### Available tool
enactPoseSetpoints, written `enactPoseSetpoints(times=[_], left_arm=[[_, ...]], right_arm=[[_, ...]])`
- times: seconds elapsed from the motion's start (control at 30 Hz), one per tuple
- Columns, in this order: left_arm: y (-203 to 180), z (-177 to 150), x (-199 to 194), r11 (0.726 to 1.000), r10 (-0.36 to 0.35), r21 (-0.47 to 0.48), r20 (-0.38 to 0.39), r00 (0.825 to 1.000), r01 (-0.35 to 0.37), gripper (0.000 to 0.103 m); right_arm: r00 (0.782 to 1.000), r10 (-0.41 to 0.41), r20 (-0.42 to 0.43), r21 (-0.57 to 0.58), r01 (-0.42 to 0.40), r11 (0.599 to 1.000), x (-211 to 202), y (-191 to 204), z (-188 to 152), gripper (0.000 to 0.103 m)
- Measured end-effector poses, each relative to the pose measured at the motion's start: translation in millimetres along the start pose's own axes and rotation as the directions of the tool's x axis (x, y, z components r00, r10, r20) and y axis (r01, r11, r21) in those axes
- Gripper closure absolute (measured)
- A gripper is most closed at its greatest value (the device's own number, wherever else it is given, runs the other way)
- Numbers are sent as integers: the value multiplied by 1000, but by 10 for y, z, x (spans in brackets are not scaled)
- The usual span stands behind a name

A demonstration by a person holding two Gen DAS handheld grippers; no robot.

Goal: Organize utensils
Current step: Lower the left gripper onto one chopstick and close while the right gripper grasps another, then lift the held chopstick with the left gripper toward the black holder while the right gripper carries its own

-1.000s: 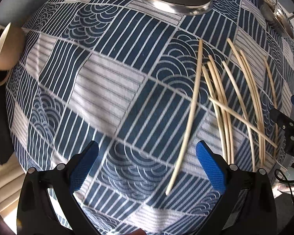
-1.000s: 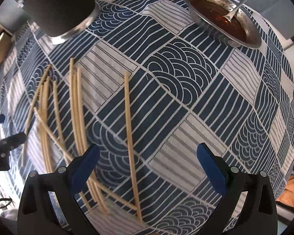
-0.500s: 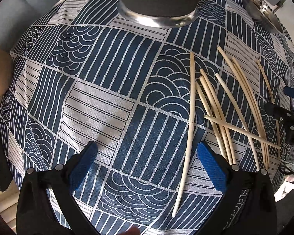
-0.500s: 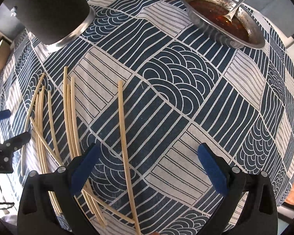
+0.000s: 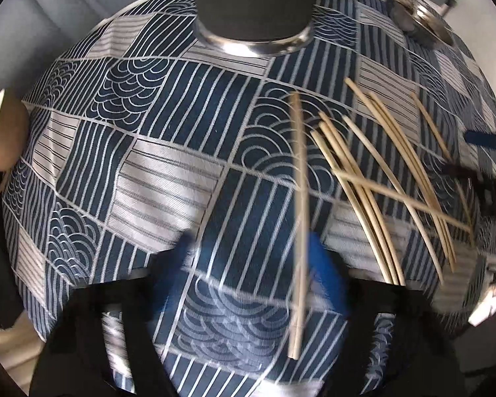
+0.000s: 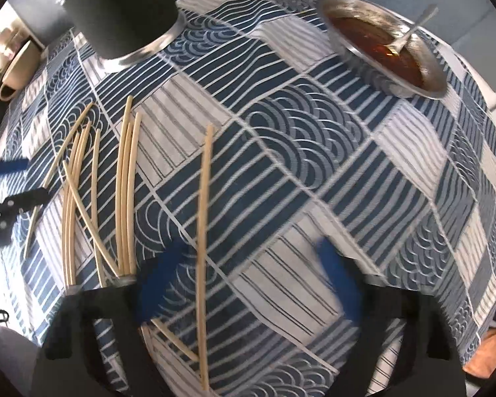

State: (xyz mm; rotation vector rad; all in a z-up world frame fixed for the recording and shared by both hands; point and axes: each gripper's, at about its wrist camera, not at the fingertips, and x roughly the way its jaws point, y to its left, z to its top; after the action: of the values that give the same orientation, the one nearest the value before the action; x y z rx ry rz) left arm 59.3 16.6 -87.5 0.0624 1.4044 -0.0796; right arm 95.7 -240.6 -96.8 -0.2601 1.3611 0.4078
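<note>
Our left hand-held gripper [image 5: 251, 264] points down at the bench [image 5: 168, 178], its blue pads blurred; the jaws are closing, not yet clenched, and they pinch nothing so far. One chopstick [image 5: 299, 218] lies apart from the rest and runs up between the pads, close to the right one. Our right hand-held gripper [image 6: 248, 278] is closing too, over what we take to be the same stick, which there lies just inside its left pad [image 6: 162, 278]; it grips nothing yet either.

To do this pick well, we judge that we should bring the stick nearer the middle of the jaws before they meet, since a thin round stick caught at a pad's edge could roll or pivot out. We should close on it square across its length, near the lower half, and let only one gripper take it, so the two do not pull against each other.

Further out, the pile [image 5: 390, 185] of other sticks lies fanned and crossed to the right of the left gripper. The dark holder [image 5: 253, 6] stands at the far side of the cloth, well apart, and probably takes the sticks. A bowl [image 6: 383, 46] of brown sauce with a spoon sits far right.
</note>
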Motion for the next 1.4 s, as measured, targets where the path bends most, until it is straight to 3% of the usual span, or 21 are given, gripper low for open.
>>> enactPoseSetpoints(times=[0.03, 0.07, 0.1, 0.17, 0.23, 0.3, 0.43, 0.67, 0.77, 0.97, 1.13, 1.4], left_arm=[[4, -57, -32, 1000, -4, 13, -11, 1000, 5, 80], [13, -114, -48, 1000, -14, 25, -25, 1000, 15, 88], [18, -159, -64, 999, -21, 28, -32, 999, 22, 95], [126, -297, -81, 999, -51, -6, -38, 998, 51, 98], [226, -413, -83, 996, -77, -38, -49, 996, 75, 98], [291, -546, -93, 994, -94, -63, -78, 993, 89, 99], [281, -791, -204, 994, -90, -76, -91, 992, 83, 99], [369, -1056, -542, 986, -95, -140, -24, 995, 90, 99], [446, -1149, -744, 982, -89, -168, 8, 996, 89, 99], [436, -777, -1423, 980, -94, -158, 154, 984, 119, 98], [385, -203, -1623, 974, -115, -164, 239, 964, 157, 98], [378, 240, -1871, 980, -91, -136, 329, 940, 142, 98]], right_arm=[[1000, 0, -2, 2, 0, 1000, -28, -38, -7, 63], [1000, 0, -7, 5, 0, 1000, -45, -90, -18, 81], [1000, -2, -11, 6, 2, 1000, -50, -140, -32, 92], [1000, 5, -23, 11, -5, 1000, -52, -208, -28, 98], [998, 38, -46, 45, -36, 998, -48, -282, -25, 99], [987, 145, -66, 128, -136, 982, -39, -381, -48, 99], [964, 256, -74, 182, -239, 954, -130, -365, -108, 99], [938, 347, -16, 182, -339, 923, -373, -61, -12, 98], [939, 341, 37, 139, -343, 929, -581, 30, 48, 98], [906, 383, 181, 84, -402, 912, -990, 3, 497, 98], [879, 372, 300, -42, -377, 925, -1418, 70, 716, 98], [834, 399, 381, -161, -365, 917, -1753, 211, 1123, 98]])
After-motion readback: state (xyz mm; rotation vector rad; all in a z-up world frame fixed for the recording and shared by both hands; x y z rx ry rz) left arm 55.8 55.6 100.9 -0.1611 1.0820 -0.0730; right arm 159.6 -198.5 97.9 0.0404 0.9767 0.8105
